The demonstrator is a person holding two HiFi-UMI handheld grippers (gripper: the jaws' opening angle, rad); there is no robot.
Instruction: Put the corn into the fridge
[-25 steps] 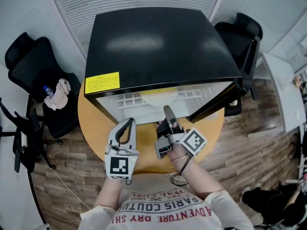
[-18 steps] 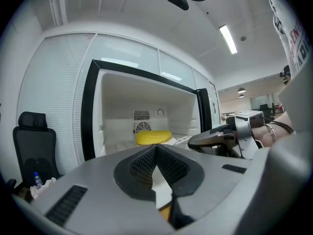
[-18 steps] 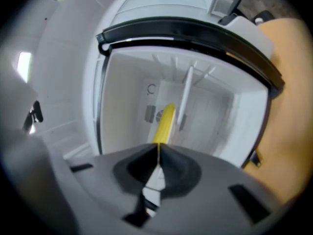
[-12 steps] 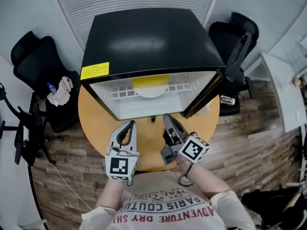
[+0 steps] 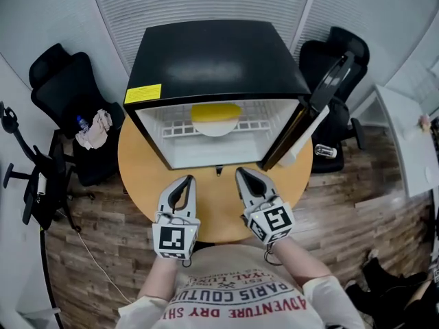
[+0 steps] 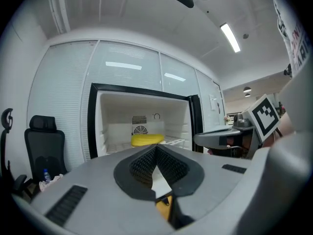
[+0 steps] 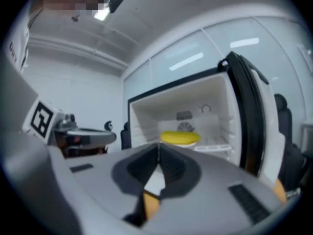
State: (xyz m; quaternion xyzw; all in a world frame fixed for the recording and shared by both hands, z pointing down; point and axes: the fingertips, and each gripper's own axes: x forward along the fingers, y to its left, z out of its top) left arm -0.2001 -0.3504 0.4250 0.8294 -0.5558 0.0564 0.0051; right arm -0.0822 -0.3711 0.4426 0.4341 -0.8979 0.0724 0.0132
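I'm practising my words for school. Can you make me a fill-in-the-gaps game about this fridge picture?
The black box-shaped fridge stands on the round wooden table with its door ____.
The yellow corn lies ____ the fridge.
The left claw and the right claw are both ____, holding nothing.
Missing words: open; inside; shut.

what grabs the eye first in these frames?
The black fridge stands on the round wooden table with its door swung wide to the right. The yellow corn lies inside it on the white shelf. In front, the left tool and right tool sit side by side over the table, both shut with nothing between their jaws.
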